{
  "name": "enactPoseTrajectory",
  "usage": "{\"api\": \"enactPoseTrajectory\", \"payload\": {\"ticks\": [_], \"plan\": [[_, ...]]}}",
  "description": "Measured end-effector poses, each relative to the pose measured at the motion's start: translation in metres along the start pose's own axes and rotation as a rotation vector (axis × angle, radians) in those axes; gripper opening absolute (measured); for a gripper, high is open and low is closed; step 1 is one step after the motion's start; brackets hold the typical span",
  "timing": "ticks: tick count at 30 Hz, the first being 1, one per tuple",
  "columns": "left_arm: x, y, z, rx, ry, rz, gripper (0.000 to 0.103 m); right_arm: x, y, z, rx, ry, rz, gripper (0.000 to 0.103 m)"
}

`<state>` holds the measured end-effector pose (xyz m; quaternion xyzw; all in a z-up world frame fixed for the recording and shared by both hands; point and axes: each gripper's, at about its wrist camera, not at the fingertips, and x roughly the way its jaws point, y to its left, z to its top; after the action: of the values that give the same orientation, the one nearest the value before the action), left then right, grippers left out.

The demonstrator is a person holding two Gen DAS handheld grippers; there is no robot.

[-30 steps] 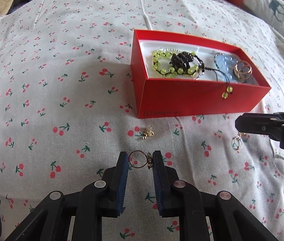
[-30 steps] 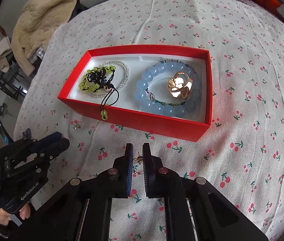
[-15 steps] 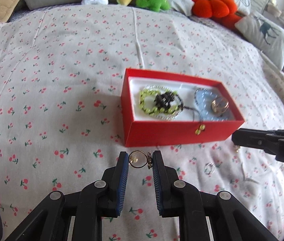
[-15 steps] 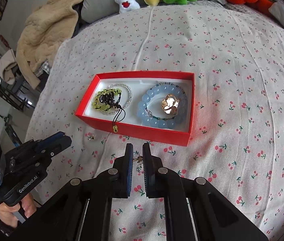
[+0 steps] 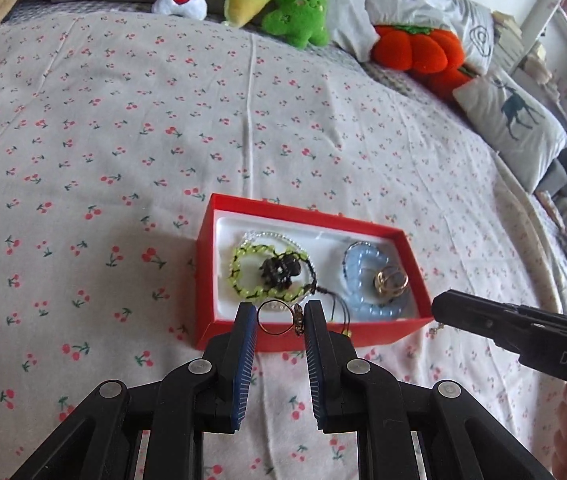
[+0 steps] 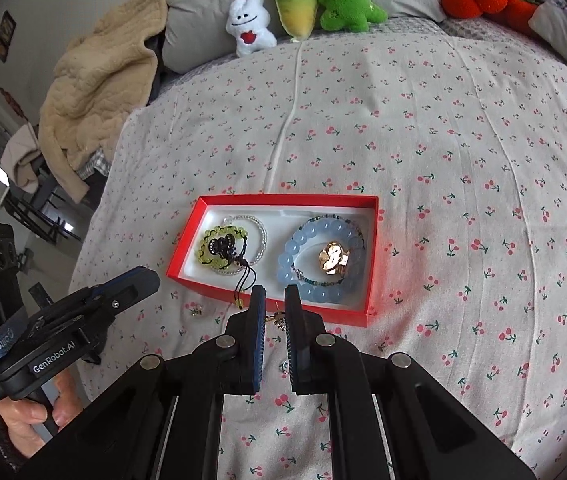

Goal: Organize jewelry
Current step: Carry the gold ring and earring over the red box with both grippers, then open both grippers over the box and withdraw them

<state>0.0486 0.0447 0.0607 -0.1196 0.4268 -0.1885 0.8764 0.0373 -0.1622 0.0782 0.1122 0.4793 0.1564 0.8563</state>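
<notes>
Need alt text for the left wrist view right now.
The left tongs pinch a thin gold ring above the near wall of an open red box holding beaded bracelets, on a cherry-print bedspread.

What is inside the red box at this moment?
The red box holds a green bead bracelet with black knotted cord, a clear bead strand partly under it, a blue bead bracelet and a gold ornament. The liner beneath them is covered.
</notes>
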Motion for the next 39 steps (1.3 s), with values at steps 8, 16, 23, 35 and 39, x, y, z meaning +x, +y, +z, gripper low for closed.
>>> {"api": "enactPoseTrajectory", "payload": {"ticks": [8,16,23,35,39], "plan": [[0.034,-0.01,0.02,-0.02,0.014,0.036,0.018,0.01,-0.005,0.024,0.054,-0.016,0.021,0.01],[0.063,-0.016,0.032,-0.015,-0.003,0.123,0.019,0.039,-0.015,0.041,0.109,0.011,0.013,0.01],[0.072,-0.012,0.035,-0.033,-0.005,0.153,0.039,0.051,-0.03,0.045,0.139,0.024,-0.01,0.01],[0.042,-0.013,0.031,-0.025,-0.049,0.175,0.06,0.058,-0.033,0.045,0.119,0.029,-0.038,0.011],[0.029,-0.007,0.024,-0.027,-0.055,0.203,0.074,0.054,-0.029,0.044,0.101,0.017,-0.037,0.031]]}}
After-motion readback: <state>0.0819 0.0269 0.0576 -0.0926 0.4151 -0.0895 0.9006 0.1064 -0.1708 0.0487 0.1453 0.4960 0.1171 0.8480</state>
